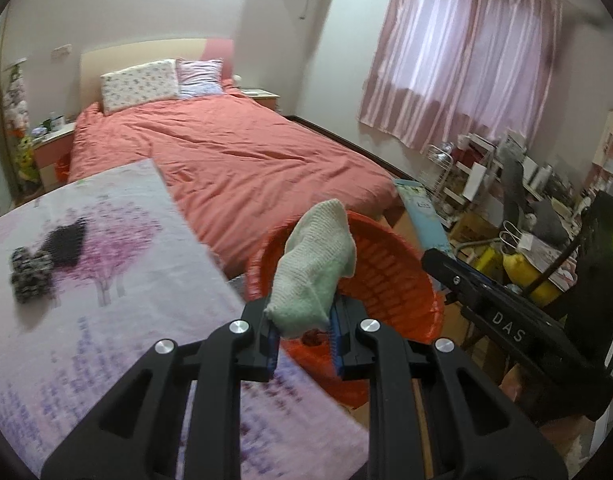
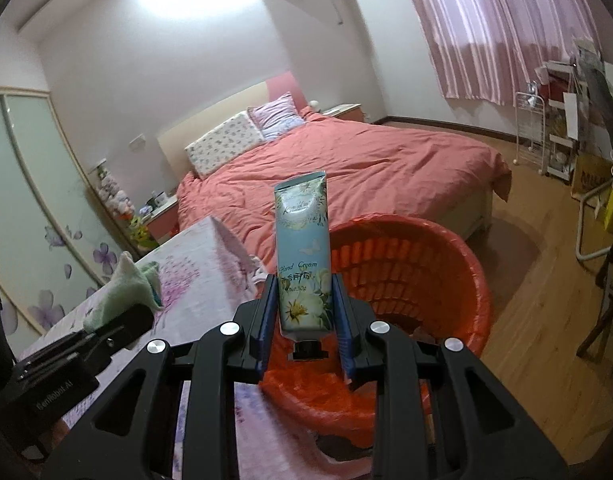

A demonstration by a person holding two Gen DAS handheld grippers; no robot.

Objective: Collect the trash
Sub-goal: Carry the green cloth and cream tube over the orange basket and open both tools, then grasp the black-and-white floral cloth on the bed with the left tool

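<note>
Left wrist view: left claw (image 1: 302, 330) clamped tight on a pale green knitted cloth (image 1: 316, 266), which sticks up out of the blue pads, right over the near rim of the orange basket (image 1: 390, 276). Basket lined with an orange plastic bag, sitting just off the edge of the worktop (image 1: 118, 320) with the purple tree-print cover. 2 dark bits lying on that worktop at the left: a black cloth (image 1: 68, 240) and a speckled black-and-white wad (image 1: 30, 276), touching each other. Right claw's black body poking in from the right. Bed (image 1: 234, 160) with salmon duvet behind.

Right wrist view: right claw (image 2: 306, 320) gripping a hand cream tube (image 2: 304, 256), narrow hold, cap end down toward the camera, crimped end up, hovering above the basket (image 2: 458, 256) opening. Left claw at the far left, green cloth (image 2: 124, 294) bunched in it, over the worktop (image 2: 194, 264).
</note>
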